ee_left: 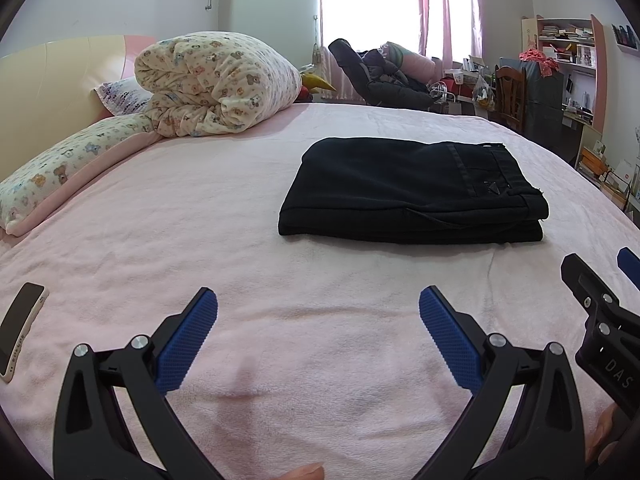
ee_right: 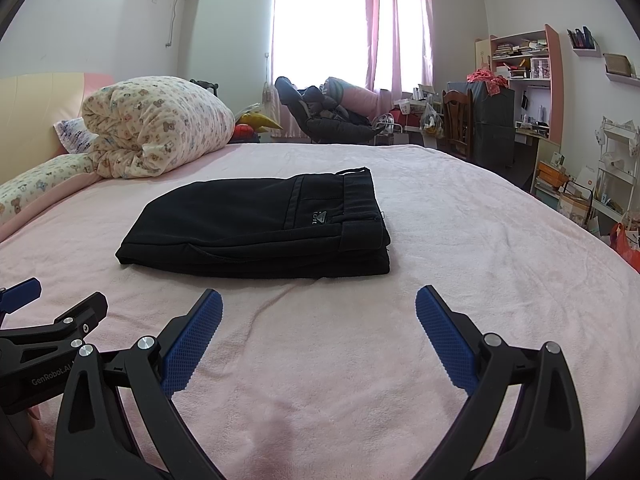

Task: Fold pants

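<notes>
Black pants (ee_left: 412,192), folded stack at frame centre on pink bed (ee_left: 200,220); left gripper (ee_left: 318,304) and right gripper (ee_right: 319,304) both spread, empty, low in frame: judged finished, so withdraw without nudging layers.

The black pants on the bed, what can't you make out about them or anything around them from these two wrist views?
- Pants: inner layers and leg ends are hidden by the top fold in both views.
- Logo by the pocket: too small to read.
- Phone: left wrist view only, cut off by the fisheye edge.
- Right gripper: only one arm and a fingertip show in the left wrist view, cut by the right edge.
- Window: overexposed, nothing outside visible.
</notes>
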`<state>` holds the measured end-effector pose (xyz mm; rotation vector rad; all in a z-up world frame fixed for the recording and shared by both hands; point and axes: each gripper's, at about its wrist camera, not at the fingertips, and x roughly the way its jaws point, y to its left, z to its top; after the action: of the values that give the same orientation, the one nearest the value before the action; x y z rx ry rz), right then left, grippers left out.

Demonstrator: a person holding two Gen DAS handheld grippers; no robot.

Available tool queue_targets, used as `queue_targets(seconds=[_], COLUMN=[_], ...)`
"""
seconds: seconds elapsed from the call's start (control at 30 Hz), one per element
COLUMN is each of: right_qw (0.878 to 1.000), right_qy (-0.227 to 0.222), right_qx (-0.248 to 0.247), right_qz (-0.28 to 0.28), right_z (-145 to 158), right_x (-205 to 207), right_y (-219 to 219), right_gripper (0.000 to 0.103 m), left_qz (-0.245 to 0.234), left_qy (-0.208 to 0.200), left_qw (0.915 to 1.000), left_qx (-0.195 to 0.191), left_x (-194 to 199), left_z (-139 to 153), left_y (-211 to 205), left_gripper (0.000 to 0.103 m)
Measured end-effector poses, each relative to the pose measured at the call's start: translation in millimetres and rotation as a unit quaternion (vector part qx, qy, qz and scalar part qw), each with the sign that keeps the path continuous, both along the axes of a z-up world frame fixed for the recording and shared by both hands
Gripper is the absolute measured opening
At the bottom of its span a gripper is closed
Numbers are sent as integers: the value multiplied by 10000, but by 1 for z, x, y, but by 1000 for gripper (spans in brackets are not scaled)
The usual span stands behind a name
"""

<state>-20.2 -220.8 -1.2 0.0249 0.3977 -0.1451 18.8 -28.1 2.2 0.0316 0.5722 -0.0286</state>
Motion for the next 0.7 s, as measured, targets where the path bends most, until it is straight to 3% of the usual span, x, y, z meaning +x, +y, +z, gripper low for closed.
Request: queue_targets(seconds=[0.7], right_qw=[10000], right_qy=[-1], right_qx=[-3], right_qz=[0], right_z=[0], right_x=[0], right_y=[0], right_gripper=[100], left_qz=[-10], left_qy=[3], left_qw=[10000], left_qx=[-2], left_x=[1], left_z=[-1], left_y=[-1], left_gripper=[101])
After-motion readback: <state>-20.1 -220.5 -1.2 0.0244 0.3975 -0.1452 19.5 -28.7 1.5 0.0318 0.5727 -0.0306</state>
